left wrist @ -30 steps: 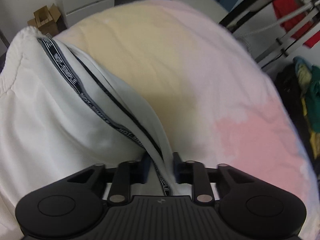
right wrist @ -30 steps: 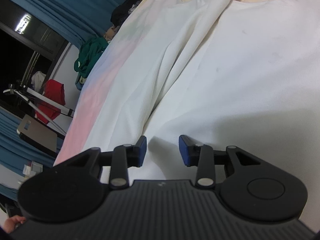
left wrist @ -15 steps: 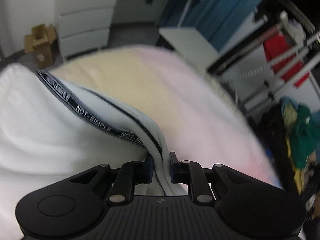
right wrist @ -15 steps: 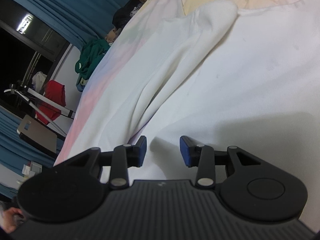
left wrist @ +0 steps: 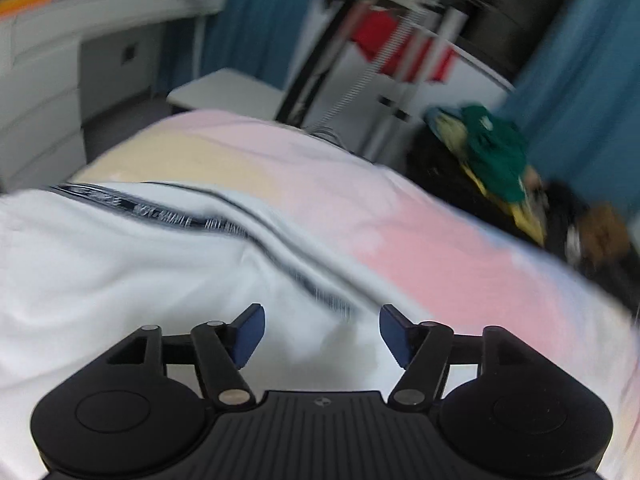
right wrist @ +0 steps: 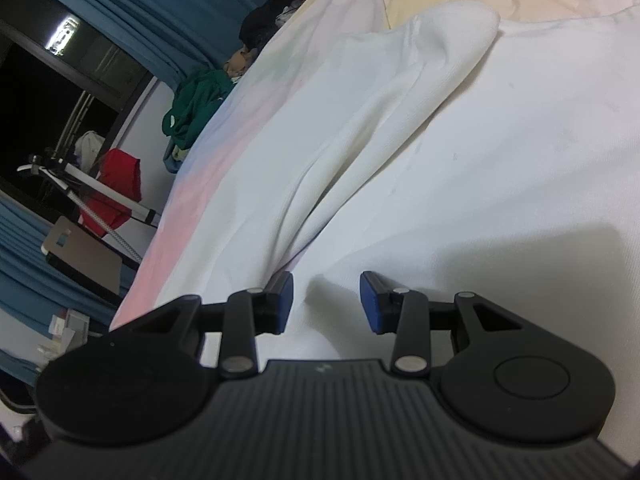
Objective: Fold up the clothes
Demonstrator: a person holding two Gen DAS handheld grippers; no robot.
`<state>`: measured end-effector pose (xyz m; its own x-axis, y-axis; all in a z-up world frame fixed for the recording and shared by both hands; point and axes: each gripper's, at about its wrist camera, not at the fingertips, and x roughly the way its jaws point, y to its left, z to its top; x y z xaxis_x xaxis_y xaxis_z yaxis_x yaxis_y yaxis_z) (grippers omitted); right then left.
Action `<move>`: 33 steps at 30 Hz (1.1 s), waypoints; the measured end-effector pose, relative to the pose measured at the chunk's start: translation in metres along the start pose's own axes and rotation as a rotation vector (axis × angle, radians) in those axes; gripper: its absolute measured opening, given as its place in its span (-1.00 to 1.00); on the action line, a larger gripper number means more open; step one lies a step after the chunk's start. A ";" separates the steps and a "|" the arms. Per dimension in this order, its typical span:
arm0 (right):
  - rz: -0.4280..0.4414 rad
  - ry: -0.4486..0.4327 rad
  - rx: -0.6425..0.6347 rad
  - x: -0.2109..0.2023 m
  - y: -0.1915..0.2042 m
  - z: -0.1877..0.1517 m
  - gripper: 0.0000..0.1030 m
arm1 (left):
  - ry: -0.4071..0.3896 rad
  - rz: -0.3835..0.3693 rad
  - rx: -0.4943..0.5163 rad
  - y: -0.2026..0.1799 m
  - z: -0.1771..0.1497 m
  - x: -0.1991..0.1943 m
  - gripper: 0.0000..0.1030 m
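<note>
A white garment [left wrist: 120, 264] with a dark lettered stripe [left wrist: 168, 216] lies on a pink and yellow bed cover [left wrist: 400, 232]. My left gripper [left wrist: 320, 334] is open and empty just above the garment's striped edge; this view is blurred. In the right wrist view the same white garment [right wrist: 500, 152] lies spread, with a folded sleeve or leg [right wrist: 360, 128] running away to the upper right. My right gripper [right wrist: 325, 302] is open and empty, low over the cloth.
A pile of green and dark clothes [left wrist: 496, 160] lies past the bed's far edge. A metal rack with a red garment [left wrist: 400, 52] stands behind, next to blue curtains [left wrist: 580, 80]. White drawers [left wrist: 36, 120] stand at left.
My left gripper has opened and let go of the striped edge, which now lies on the bed. The left camera has swung up and right. The right gripper has barely moved.
</note>
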<state>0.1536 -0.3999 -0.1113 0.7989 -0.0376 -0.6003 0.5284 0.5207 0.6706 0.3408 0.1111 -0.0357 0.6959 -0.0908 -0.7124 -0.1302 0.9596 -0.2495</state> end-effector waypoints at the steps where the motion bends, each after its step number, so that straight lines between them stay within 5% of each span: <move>1: 0.005 -0.001 -0.005 -0.001 0.001 0.000 -0.22 | -0.011 -0.012 0.040 -0.008 -0.014 -0.013 0.37; 7: 0.057 0.011 -0.052 -0.009 0.011 0.003 -0.22 | -0.127 -0.132 0.314 -0.054 -0.111 -0.082 0.42; 13: 0.113 0.053 -0.048 -0.009 0.020 0.020 -0.22 | -0.167 -0.197 0.552 -0.099 -0.164 -0.088 0.41; 21: 0.021 0.055 0.006 0.030 0.025 0.081 -0.20 | -0.179 -0.185 0.540 -0.087 -0.185 -0.042 0.28; 24: -0.048 0.080 0.050 0.056 0.016 0.101 -0.01 | -0.175 -0.179 0.553 -0.088 -0.180 -0.030 0.23; 27: -0.112 0.121 0.142 0.078 0.002 0.112 0.03 | -0.169 -0.124 0.563 -0.084 -0.172 -0.014 -0.05; 31: -0.147 0.125 0.235 0.100 -0.002 0.118 0.05 | -0.149 -0.074 0.514 -0.075 -0.162 0.000 -0.84; 33: -0.205 0.119 0.173 0.111 0.011 0.117 -0.35 | -0.147 -0.088 0.458 -0.067 -0.154 -0.002 -0.90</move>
<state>0.2815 -0.4979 -0.1193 0.6361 -0.0211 -0.7713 0.7250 0.3586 0.5881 0.2394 0.0060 -0.1183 0.7867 -0.1703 -0.5934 0.2350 0.9715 0.0327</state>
